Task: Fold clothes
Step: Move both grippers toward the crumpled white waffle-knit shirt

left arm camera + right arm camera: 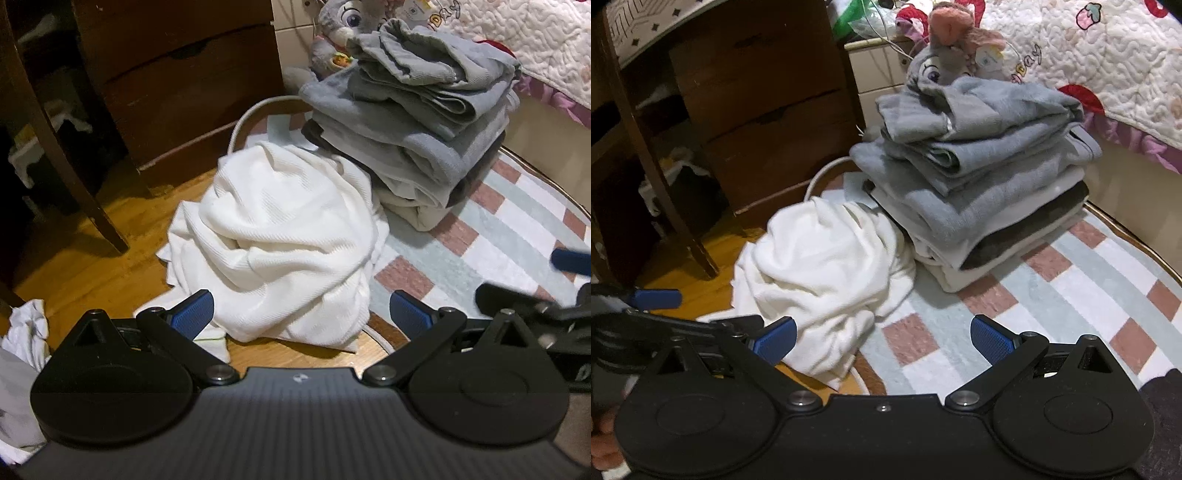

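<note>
Both the left gripper (302, 314) and right gripper (883, 341) hover with fingers spread wide and empty just before the crumpled white garment (280, 240), beside the folded stack (417, 122).

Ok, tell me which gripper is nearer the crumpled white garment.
Left. The left gripper hangs open right at the white garment; the right gripper sits open, mostly over the checked rug beside it.

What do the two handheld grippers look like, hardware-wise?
Both match. The left gripper and the right gripper each have a black body with fine ribbing, two round black lobes, and black linkage arms on silver pivot bolts. The fingers carry blue pads with a fine dotted texture. The left body bears a small white mark. No cables or sleeves visible.
</note>
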`<state>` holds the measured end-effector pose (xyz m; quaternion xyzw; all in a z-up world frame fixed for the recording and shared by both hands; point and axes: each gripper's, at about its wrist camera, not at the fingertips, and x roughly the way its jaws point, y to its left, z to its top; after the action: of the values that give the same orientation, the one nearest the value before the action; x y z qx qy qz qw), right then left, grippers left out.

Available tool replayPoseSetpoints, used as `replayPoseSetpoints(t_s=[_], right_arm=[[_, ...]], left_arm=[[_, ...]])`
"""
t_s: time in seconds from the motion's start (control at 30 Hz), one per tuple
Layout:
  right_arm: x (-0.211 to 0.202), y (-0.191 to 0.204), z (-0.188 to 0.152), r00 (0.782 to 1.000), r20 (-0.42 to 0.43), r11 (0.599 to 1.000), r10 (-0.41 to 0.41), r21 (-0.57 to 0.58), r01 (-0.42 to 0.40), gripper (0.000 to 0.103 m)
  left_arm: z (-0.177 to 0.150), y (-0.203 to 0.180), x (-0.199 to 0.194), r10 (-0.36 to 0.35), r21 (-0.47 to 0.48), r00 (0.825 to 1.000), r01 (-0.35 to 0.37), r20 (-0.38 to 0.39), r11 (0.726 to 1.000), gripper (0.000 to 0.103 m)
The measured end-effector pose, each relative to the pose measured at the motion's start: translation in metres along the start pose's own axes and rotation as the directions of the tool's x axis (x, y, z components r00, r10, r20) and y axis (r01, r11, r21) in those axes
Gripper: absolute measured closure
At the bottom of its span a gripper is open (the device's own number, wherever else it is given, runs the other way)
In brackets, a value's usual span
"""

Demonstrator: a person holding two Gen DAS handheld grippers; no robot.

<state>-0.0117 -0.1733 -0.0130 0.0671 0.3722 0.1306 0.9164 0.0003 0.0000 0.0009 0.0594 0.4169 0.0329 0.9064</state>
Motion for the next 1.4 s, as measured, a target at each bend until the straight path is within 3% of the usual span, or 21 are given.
replayPoseSetpoints(t_s=[0.2, 0.27, 0.43, 0.7, 1.0, 1.13, 1.4], right_arm=[[-0.010, -0.018, -0.002, 0.996, 0.058, 0.990, 0.063, 0.120, -0.070, 0.001], [-0.009, -0.023, -0.009, 0.994, 0.075, 0.989, 0.085, 0.113, -0.093, 0.001], [0.007, -0.024, -0.016, 0.996, 0.037, 0.986, 0.082, 0.142, -0.086, 0.001], [0.010, -0.056, -0.025, 0.987, 0.058, 0.920, 0.148, 0.358, -0.159, 0.001], [0.013, -0.063, -0.023, 0.986, 0.042, 0.910, 0.163, 0.379, -0.167, 0.001], [0.016, -0.072, -0.026, 0.979, 0.052, 0.879, 0.196, 0.433, -0.199, 0.001], [0.009, -0.068, -0.027, 0.984, 0.095, 0.886, 0.148, 0.429, -0.175, 0.001]], left_arm=[[0.001, 0.002, -0.003, -0.010, -0.032, 1.000, 0.010, 0.013, 0.999, 0.000], [-0.002, 0.003, 0.003, -0.008, -0.043, 1.000, 0.008, 0.017, 0.999, 0.000], [-0.012, 0.006, 0.001, 0.026, -0.115, 0.999, -0.023, 0.025, 0.993, 0.000], [-0.015, -0.002, 0.001, -0.011, -0.071, 1.000, 0.011, 0.006, 0.997, 0.000], [-0.016, -0.009, 0.000, -0.037, -0.040, 0.999, 0.038, 0.021, 0.998, 0.000], [-0.019, -0.008, 0.002, -0.052, -0.038, 0.999, 0.053, 0.014, 0.998, 0.000], [-0.017, -0.007, 0.003, -0.084, -0.058, 0.996, 0.085, 0.022, 0.995, 0.000]])
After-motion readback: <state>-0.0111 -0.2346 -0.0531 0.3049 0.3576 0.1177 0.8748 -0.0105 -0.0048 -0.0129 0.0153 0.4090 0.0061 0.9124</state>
